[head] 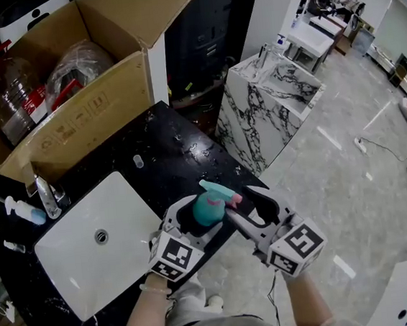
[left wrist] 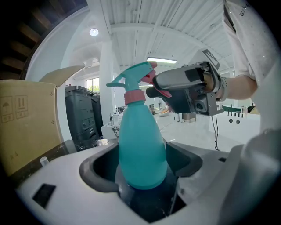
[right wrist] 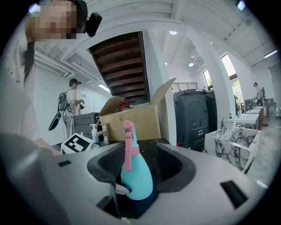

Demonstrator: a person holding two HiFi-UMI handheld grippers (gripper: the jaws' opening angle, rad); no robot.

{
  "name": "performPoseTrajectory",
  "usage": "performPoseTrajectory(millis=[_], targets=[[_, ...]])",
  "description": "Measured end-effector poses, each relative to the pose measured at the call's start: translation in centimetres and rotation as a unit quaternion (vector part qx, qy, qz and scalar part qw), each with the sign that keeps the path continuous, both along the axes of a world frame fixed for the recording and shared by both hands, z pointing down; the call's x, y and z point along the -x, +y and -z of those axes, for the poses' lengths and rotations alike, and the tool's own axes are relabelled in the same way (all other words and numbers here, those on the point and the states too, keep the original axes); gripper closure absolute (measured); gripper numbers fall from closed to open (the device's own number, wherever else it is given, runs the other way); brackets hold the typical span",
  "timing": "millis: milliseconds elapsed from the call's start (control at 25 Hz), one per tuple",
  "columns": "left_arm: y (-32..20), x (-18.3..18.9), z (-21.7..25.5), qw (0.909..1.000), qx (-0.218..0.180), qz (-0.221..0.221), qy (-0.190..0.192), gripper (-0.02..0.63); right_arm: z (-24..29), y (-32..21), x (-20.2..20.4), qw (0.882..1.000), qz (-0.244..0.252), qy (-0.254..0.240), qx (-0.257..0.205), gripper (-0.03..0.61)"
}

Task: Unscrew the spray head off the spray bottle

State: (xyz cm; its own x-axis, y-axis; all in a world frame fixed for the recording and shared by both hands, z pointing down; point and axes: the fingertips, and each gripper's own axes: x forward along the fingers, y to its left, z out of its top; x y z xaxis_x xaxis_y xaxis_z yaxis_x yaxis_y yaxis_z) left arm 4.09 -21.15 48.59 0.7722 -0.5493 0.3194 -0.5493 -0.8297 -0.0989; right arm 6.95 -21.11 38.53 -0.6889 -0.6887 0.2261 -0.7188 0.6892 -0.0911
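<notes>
Just right of the sink (head: 124, 203), the left gripper (left wrist: 142, 171) clamps the spray bottle (left wrist: 141, 140) by its body. The right gripper (right wrist: 141, 169) stands part-open around the spray head (right wrist: 127, 132), pads clear. Close it squarely on the pink collar (left wrist: 134, 97), then twist about the bottle's long axis.

Spray bottle (left wrist: 142, 149) smooth teal plastic; countertop (head: 180, 150) glossy black stone (white-flecked); box (head: 75, 114) matt cardboard; sink (head: 69, 259) glossy white.
</notes>
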Motion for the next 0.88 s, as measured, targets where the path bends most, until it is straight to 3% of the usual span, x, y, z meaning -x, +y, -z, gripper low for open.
performPoseTrajectory(millis=[600, 800, 880], targets=[[0.1, 0.0, 0.0, 1.0000, 0.001, -0.002, 0.002, 0.276, -1.2, -3.0, -1.7, 0.999, -0.041, 0.004, 0.000, 0.419], [0.0, 0.0, 0.0, 1.0000, 0.002, -0.003, 0.004, 0.276, -0.1, -3.0, 0.5, 0.999, 0.018, -0.023, -0.024, 0.438], [0.1, 0.0, -0.1, 1.0000, 0.002, -0.003, 0.003, 0.276, -0.1, -3.0, 0.6, 0.999, 0.017, -0.018, -0.027, 0.446]])
